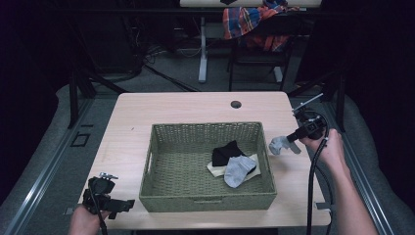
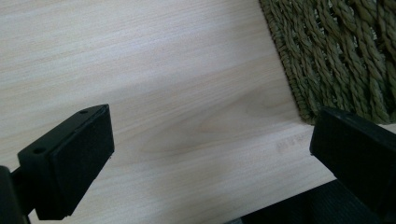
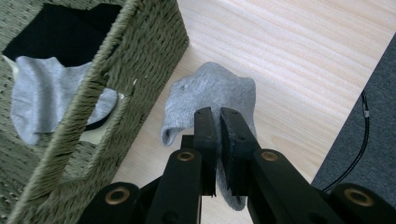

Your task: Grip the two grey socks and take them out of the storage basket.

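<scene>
My right gripper (image 3: 217, 113) is shut on a grey sock (image 3: 210, 91), which hangs from the jaws just outside the right wall of the woven basket (image 1: 205, 131). In the high view this grey sock (image 1: 279, 144) dangles beside the basket's right rim, held by the right gripper (image 1: 295, 135). Inside the basket lie a black sock (image 1: 226, 152), a grey sock (image 1: 240, 169) and a pale one under them. My left gripper (image 1: 128, 204) rests open at the table's front left corner; its jaws (image 2: 210, 158) stand wide over bare wood beside the basket's corner (image 2: 336, 51).
The light wooden table (image 1: 186, 105) has a cable hole (image 1: 236, 104) at the back. Behind it stands a chair draped with a plaid cloth (image 1: 252, 19). Grey floor and metal rails flank the table on both sides.
</scene>
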The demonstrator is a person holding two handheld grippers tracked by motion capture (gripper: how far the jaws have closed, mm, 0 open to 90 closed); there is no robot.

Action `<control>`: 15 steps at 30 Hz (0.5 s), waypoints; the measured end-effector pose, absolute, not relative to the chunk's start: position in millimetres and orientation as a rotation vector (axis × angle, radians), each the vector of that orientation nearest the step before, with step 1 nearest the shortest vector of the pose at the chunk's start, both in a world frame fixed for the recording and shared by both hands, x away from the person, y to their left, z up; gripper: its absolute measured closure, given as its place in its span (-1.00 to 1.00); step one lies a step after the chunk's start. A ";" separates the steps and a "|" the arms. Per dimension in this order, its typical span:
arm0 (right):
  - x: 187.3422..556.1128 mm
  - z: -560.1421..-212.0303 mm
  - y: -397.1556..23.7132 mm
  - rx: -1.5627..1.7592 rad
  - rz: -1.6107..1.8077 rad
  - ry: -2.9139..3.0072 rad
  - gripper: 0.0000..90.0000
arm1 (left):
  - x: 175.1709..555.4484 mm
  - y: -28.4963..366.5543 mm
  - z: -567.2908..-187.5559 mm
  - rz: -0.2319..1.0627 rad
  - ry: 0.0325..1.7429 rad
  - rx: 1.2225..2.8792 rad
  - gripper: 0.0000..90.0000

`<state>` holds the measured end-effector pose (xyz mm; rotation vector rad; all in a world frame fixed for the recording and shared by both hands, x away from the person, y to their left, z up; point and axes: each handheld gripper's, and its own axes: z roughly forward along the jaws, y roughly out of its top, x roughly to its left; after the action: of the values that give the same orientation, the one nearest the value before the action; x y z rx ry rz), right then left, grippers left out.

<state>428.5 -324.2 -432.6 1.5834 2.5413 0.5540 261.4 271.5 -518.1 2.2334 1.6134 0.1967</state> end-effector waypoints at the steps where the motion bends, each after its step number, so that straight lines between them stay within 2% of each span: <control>1: 429.5 -434.4 -324.4 1.581 0.546 2.553 0.90 | 261.4 271.5 -518.1 0.197 1.613 2.233 -1.00; 15: 434.8 -454.9 -322.3 1.602 0.493 2.547 0.90 | 261.3 271.5 -518.0 0.197 1.612 2.235 -1.00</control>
<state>434.8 -322.3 -454.9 1.6020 2.5469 0.4933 261.3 271.5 -518.0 2.2345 1.6125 0.1966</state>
